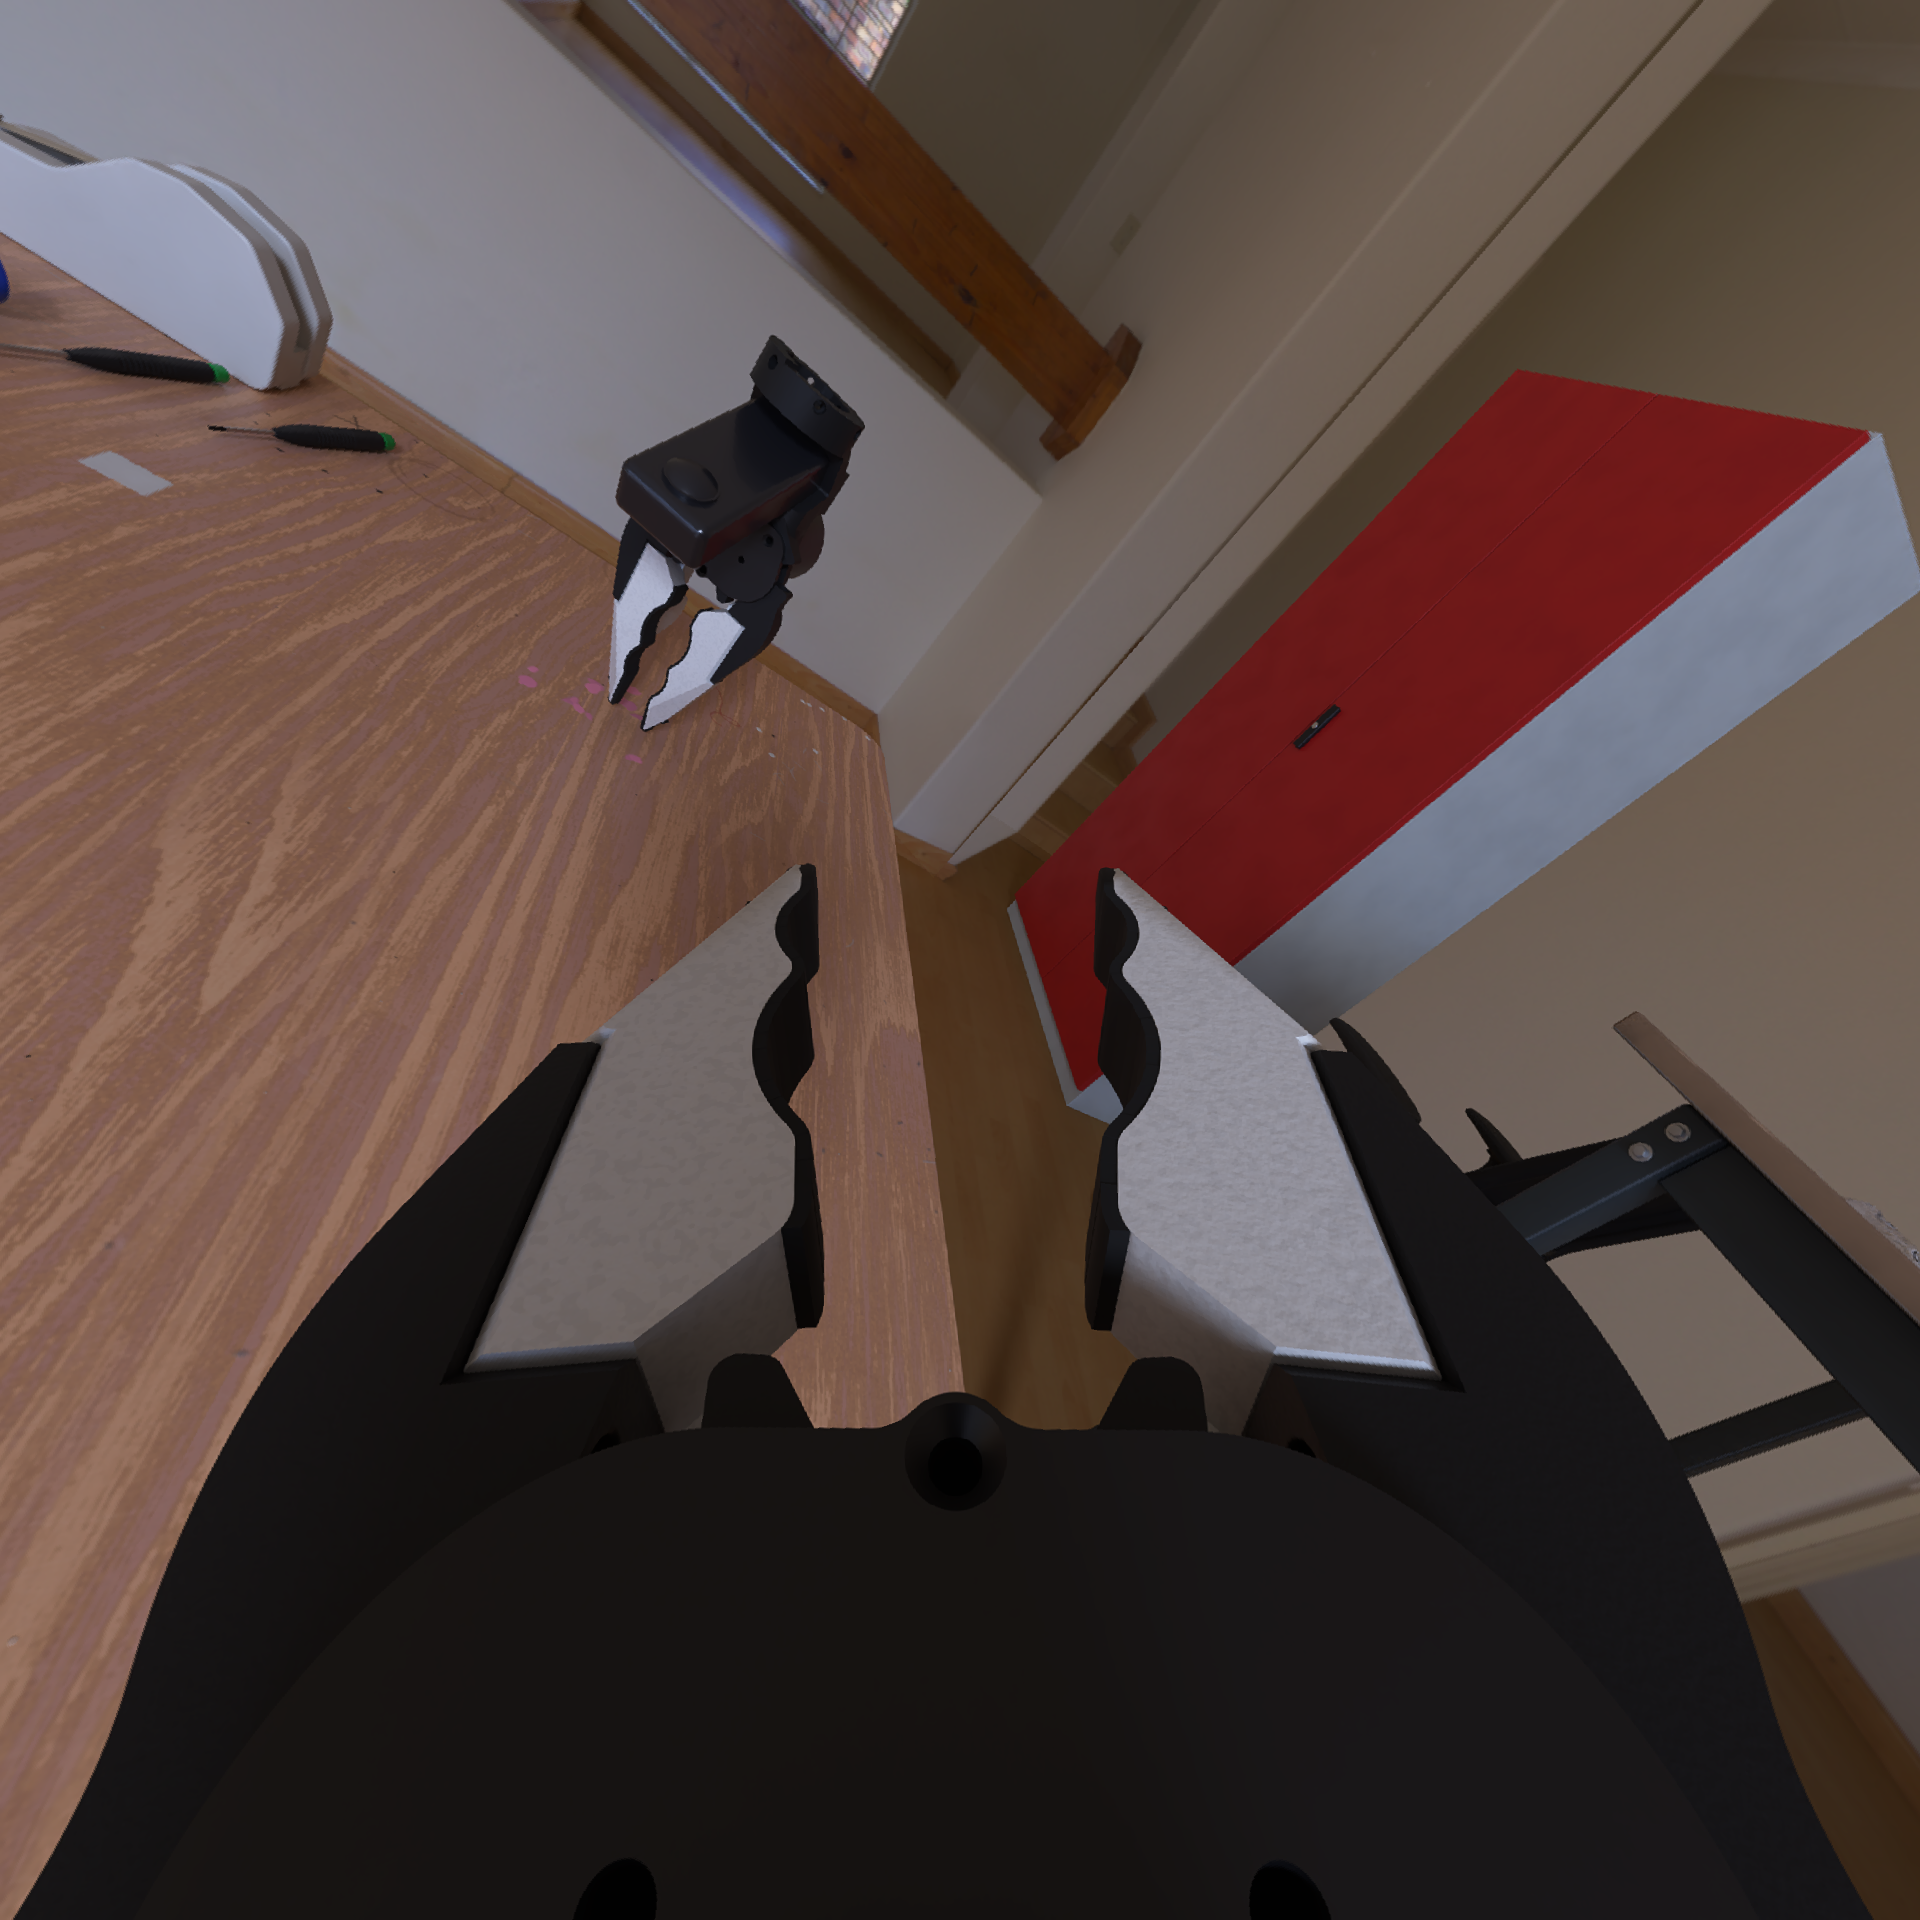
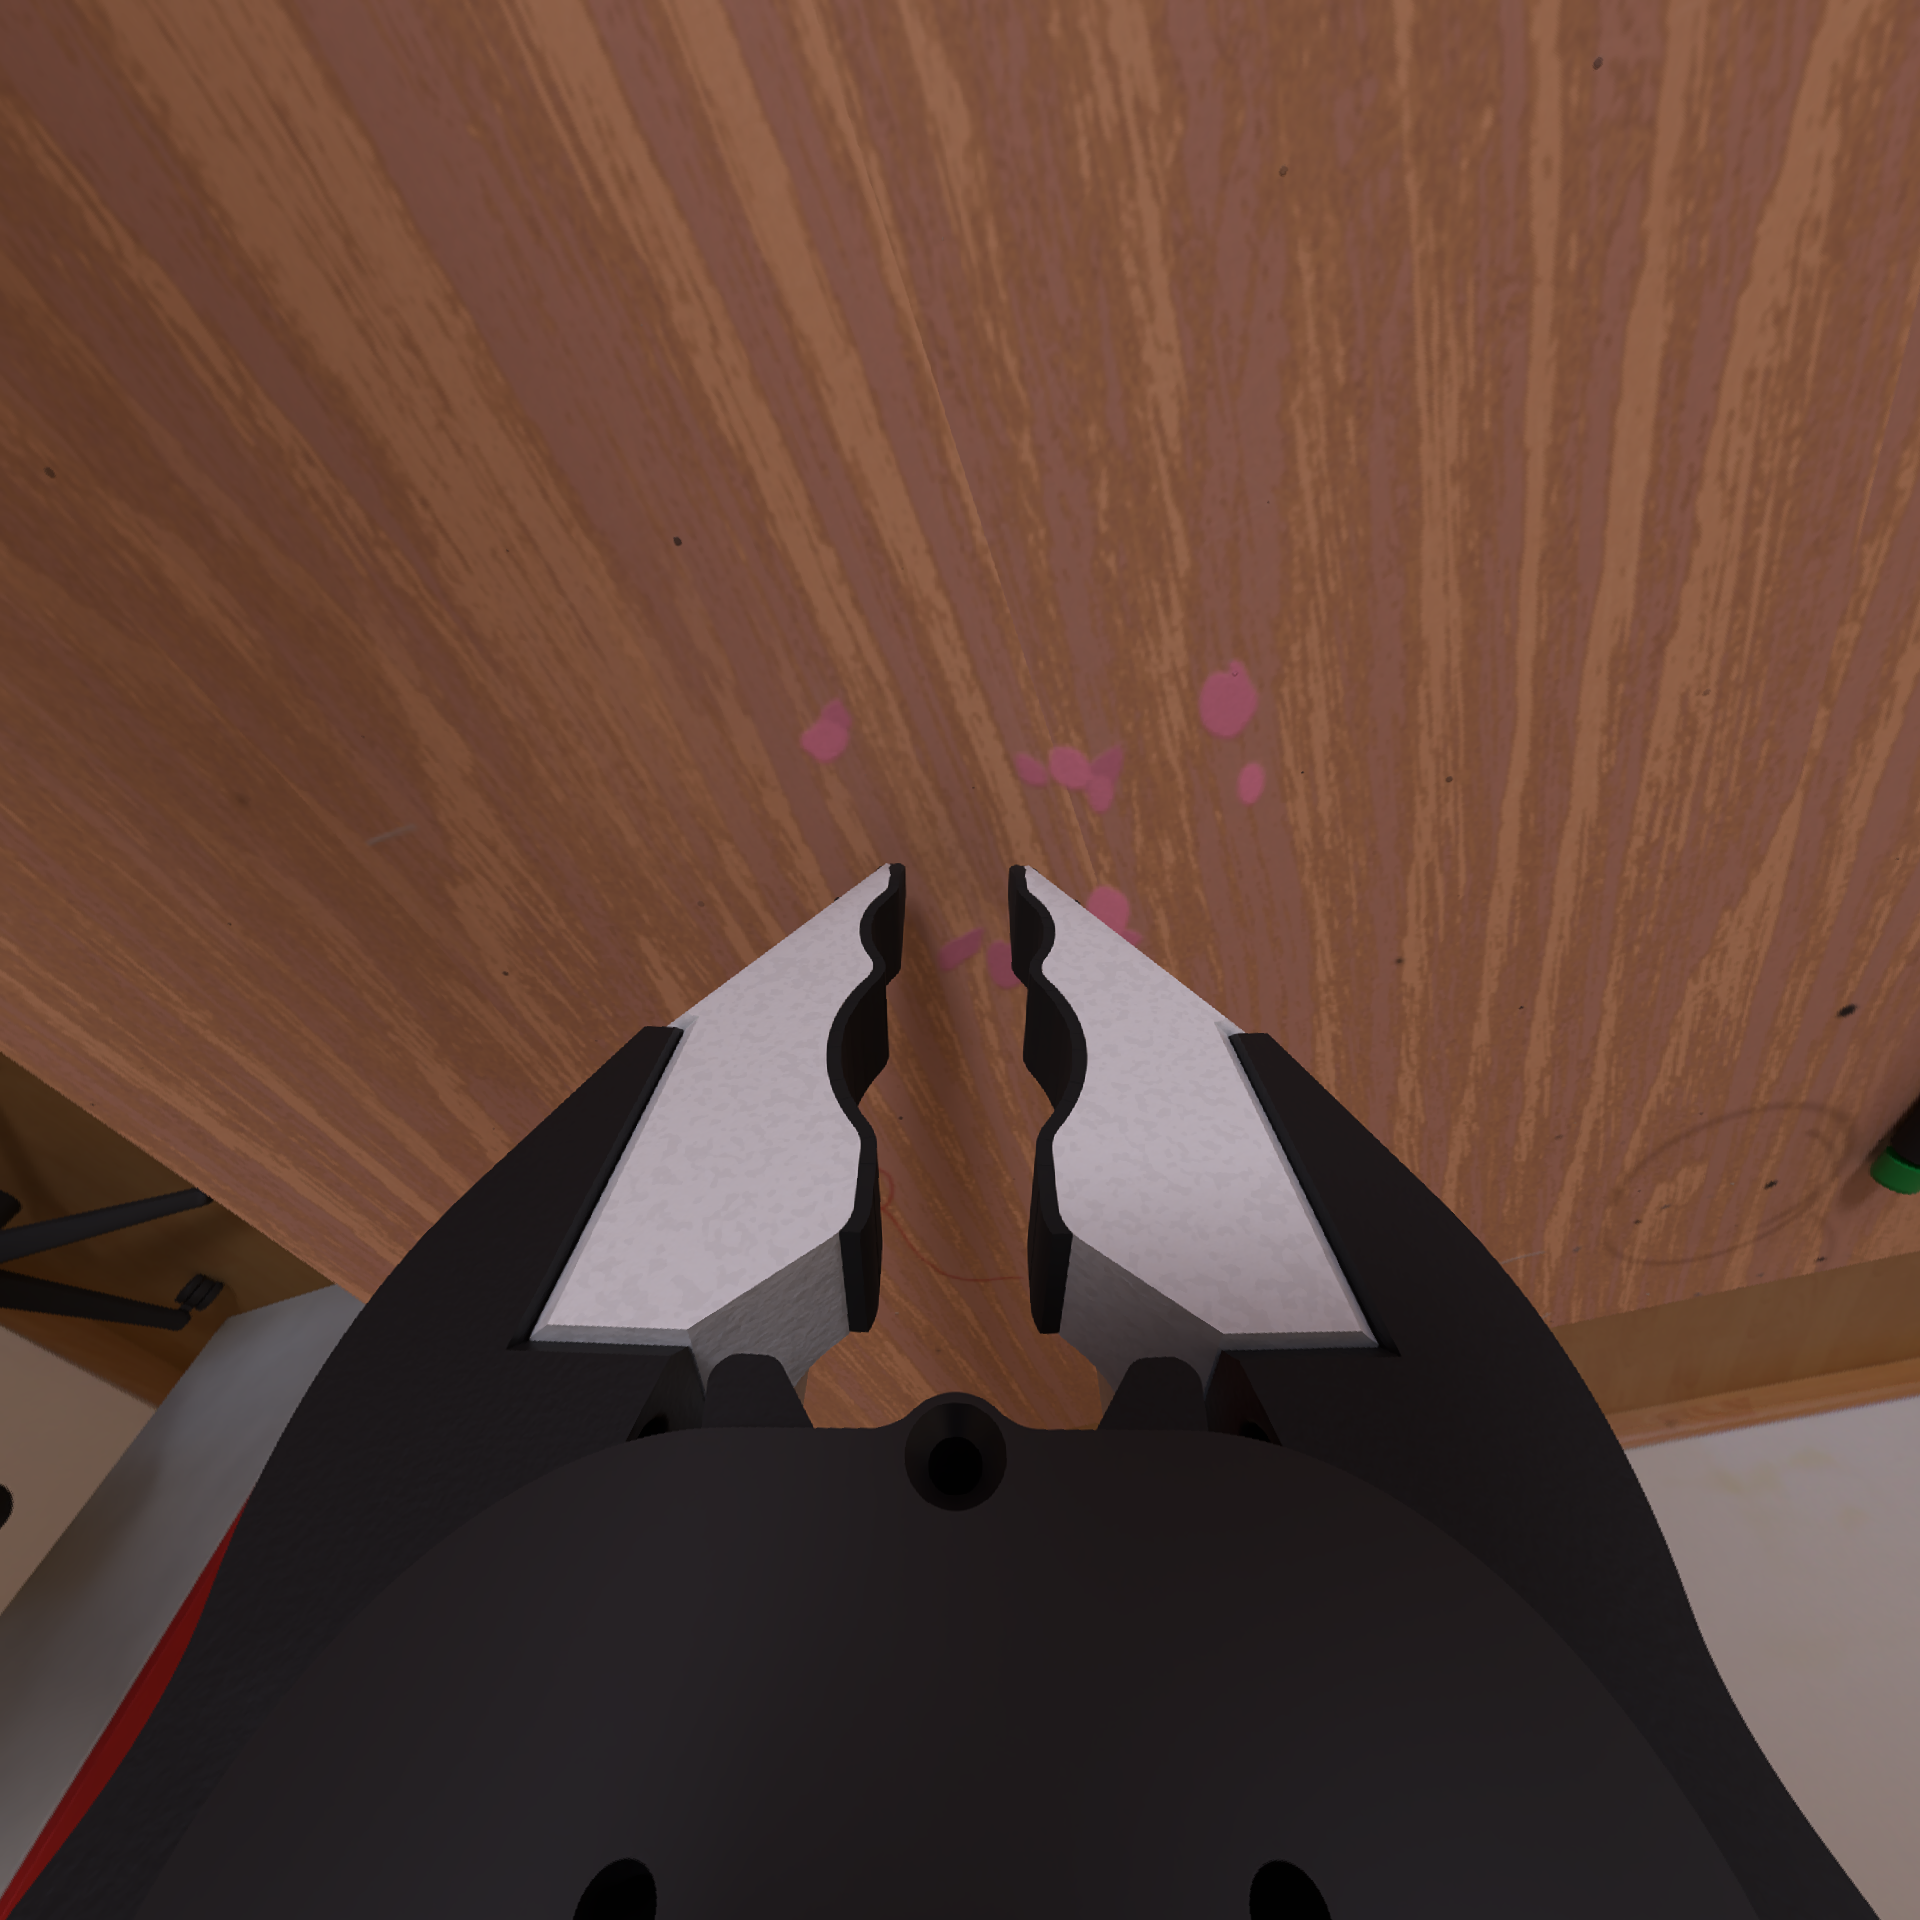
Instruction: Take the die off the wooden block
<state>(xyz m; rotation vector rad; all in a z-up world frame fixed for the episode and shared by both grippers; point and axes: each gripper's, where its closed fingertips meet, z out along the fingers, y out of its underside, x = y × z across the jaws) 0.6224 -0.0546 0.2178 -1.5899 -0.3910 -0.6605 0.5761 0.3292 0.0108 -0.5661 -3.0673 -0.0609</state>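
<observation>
Neither the die nor the block showed in either view, so where they sat could not be told, and the task looked not yet begun: no tool held anything.

The left tool [image 1: 956, 883] hung past the counter [image 1: 312, 935] edge with its fingers spread wide and nothing between them. The right tool [image 2: 956, 873] pointed down at the counter, its fingers a narrow gap apart and empty, tips just above some pink spots [image 2: 1070, 774] on the wood.

Only the left view took in the room. It showed the right tool from outside, over those same pink spots, and beyond it two screwdrivers [image 1: 301, 436] lying on the counter near a white shaped board [image 1: 177, 260] by the wall. A red cabinet [image 1: 1455, 675] stood well off the counter edge. The right view gave mostly bare wood grain; near its right edge a green screwdriver end [image 2: 1896, 1169] peeked in.

Finding the die, gripping it and lifting it clear were all left to do
</observation>
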